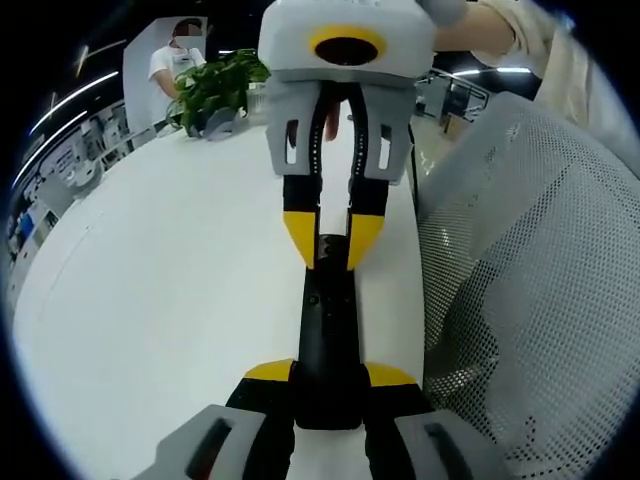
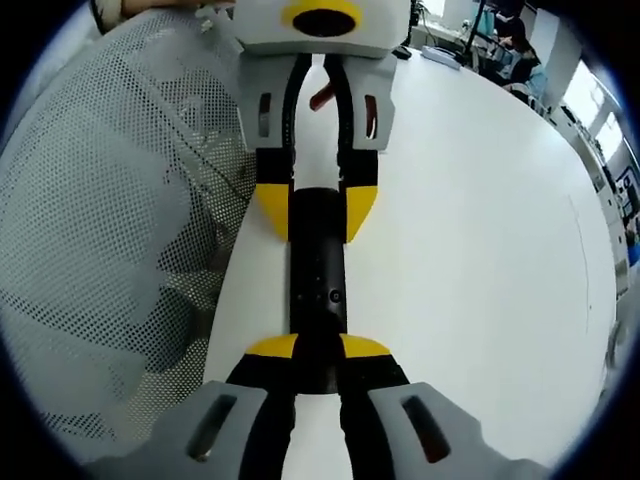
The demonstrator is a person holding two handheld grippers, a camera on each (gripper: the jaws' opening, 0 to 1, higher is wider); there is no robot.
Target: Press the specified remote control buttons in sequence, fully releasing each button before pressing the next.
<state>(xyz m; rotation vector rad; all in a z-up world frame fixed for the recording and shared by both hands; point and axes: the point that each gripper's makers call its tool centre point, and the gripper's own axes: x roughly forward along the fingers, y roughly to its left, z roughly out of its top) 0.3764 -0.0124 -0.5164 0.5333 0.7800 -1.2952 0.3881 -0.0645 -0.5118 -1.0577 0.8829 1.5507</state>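
black remote (image 1: pixel 326 330) lying lengthwise on the white table (image 1: pixel 160 300), clamped at each end: near end between the yellow-tipped left gripper (image 1: pixel 328 375), far end between the right gripper (image 1: pixel 332 240). mesh chair back (image 1: pixel 540 300) just beside the table edge.

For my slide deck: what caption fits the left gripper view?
Two yellow-tipped grippers, left and right, clamp opposite ends of a slim black remote control over a white table.

An open-plan office: a long white table (image 1: pixel 150 300), mesh chair (image 1: pixel 540 280), potted plant (image 1: pixel 215 90), distant desks.
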